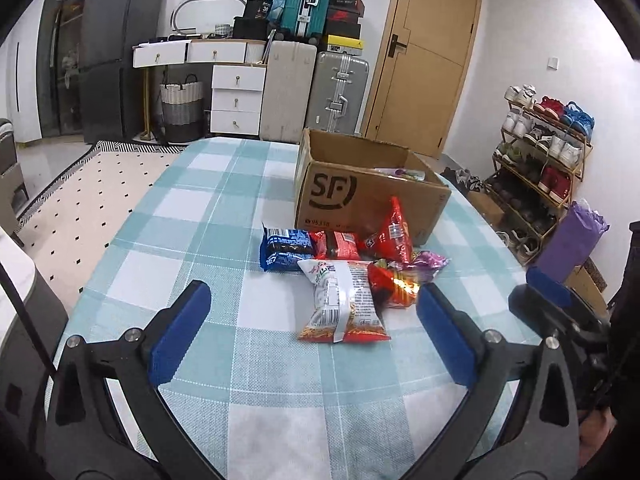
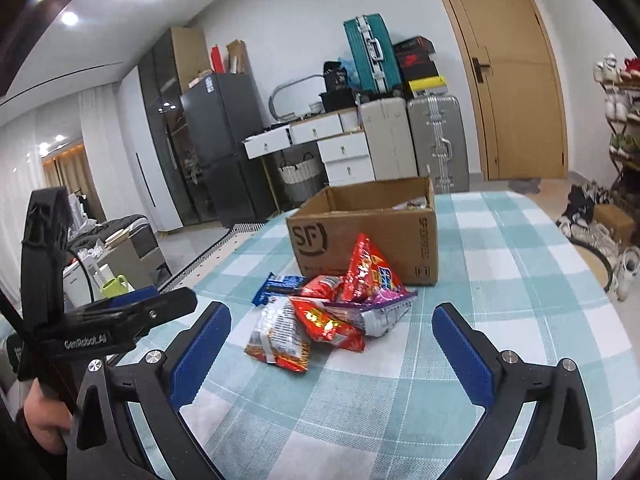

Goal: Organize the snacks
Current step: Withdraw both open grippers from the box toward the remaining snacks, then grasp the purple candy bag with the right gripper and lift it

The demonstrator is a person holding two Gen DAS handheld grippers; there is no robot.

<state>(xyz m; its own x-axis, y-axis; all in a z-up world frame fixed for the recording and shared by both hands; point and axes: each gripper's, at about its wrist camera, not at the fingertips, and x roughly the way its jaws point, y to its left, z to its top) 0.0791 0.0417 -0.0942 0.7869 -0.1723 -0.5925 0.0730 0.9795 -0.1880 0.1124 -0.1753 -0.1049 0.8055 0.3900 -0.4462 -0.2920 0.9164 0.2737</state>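
Crinkly foil snack packets [image 1: 352,276] beside corrugated cardboard box [image 1: 360,196]

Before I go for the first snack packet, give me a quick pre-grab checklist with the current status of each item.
1. Left gripper open, nothing between its fingers: ok.
2. Right gripper open and holding nothing: ok.
3. Snack pile on the tablecloth ahead of both grippers: ok.
4. White noodle packet nearest, lying flat and uncovered: ok.
5. Cardboard box open on top, behind the pile: ok.
6. Room left inside the box: cannot tell; only a few items show over its rim.
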